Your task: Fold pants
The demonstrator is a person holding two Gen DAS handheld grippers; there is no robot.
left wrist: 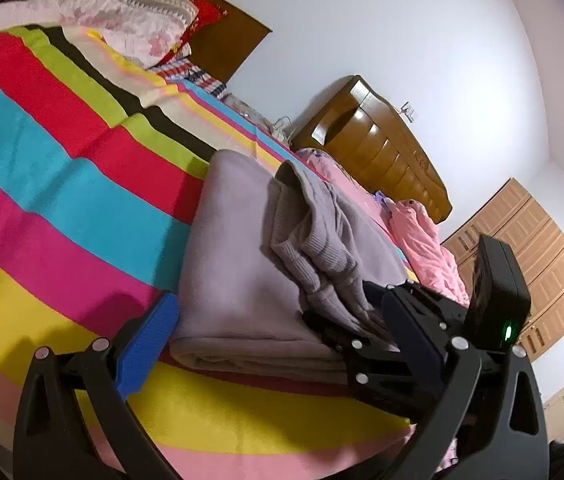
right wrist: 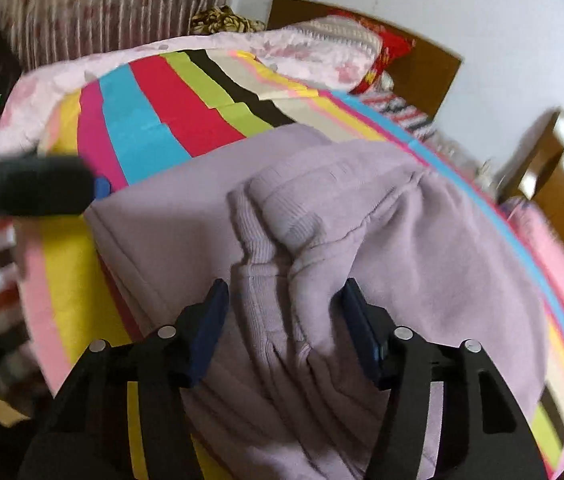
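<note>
Both claws sit at the near end of the folded lilac fleece pants point(right wrist: 422, 240), which lie on the bed's bright striped cotton sheet point(left wrist: 61, 200). Seen from its own wrist camera, the right gripper point(right wrist: 284, 332) has its blue-padded jaws standing apart with a bunched ridge of lilac cloth between them, and I cannot see the pads pressing on it. The left gripper point(left wrist: 269, 344) is spread wide, its blue pad just beside the pants' near edge, holding nothing. My judgement is that the fold is well along, with the ribbed cuffs point(left wrist: 314, 248) heaped on top of the pants, and the next move calls for pinching that ridge and laying it flat. Counted: one pair of pants, two grippers, one carved brown wooden headboard point(left wrist: 382, 148) well beyond the pants.
</note>
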